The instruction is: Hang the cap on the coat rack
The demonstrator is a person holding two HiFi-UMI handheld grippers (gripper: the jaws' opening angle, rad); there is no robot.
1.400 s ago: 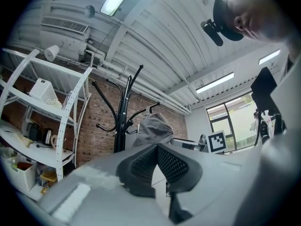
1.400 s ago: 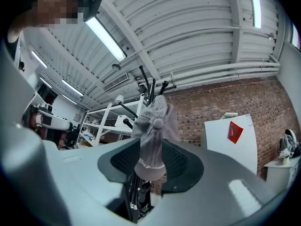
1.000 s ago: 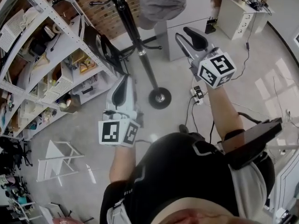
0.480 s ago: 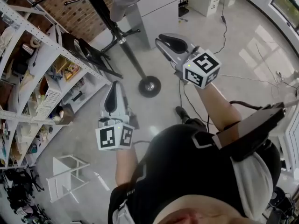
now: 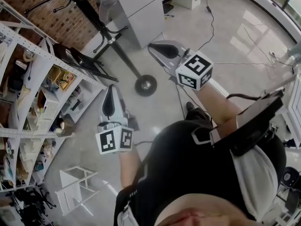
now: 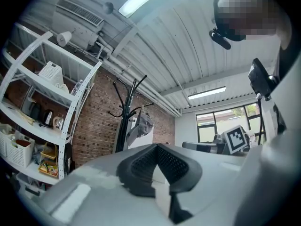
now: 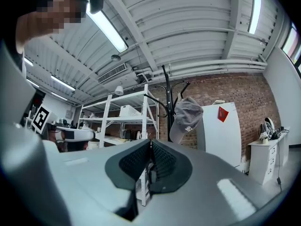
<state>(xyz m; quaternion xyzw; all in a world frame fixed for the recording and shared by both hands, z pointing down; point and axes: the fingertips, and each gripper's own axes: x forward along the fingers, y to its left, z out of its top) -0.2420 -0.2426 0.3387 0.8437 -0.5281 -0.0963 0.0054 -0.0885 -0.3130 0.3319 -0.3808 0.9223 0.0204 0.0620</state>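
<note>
Floor [image 5: 225,46]: pale and glossy, far beneath both pairs of my jaws, with a black cable [image 5: 207,13] trailing across it.
Brick wall [image 6: 96,126]: ahead of both pairs of jaws, behind everything else that stands there.
Shelving [image 6: 78,119]: a white open rack ahead and off to the left of my left jaws, crowded with boxes and baskets.
Cabinet [image 7: 218,135]: white, ahead of my right jaws and just to the right of the coat rack.
Coat rack [image 5: 123,54]: a black pole with curved hooks, standing ahead of both pairs of jaws and well apart from them, its round base on the floor.
Right gripper [image 5: 153,49]: my jaws have just been closing and meet pad to pad, with nothing between them.
Left gripper [image 5: 109,88]: my jaws are together at the tips, holding nothing.
Cap [image 7: 186,114]: grey, hanging from a hook of the coat rack, ahead of and above both pairs of jaws, well apart from either.
</note>
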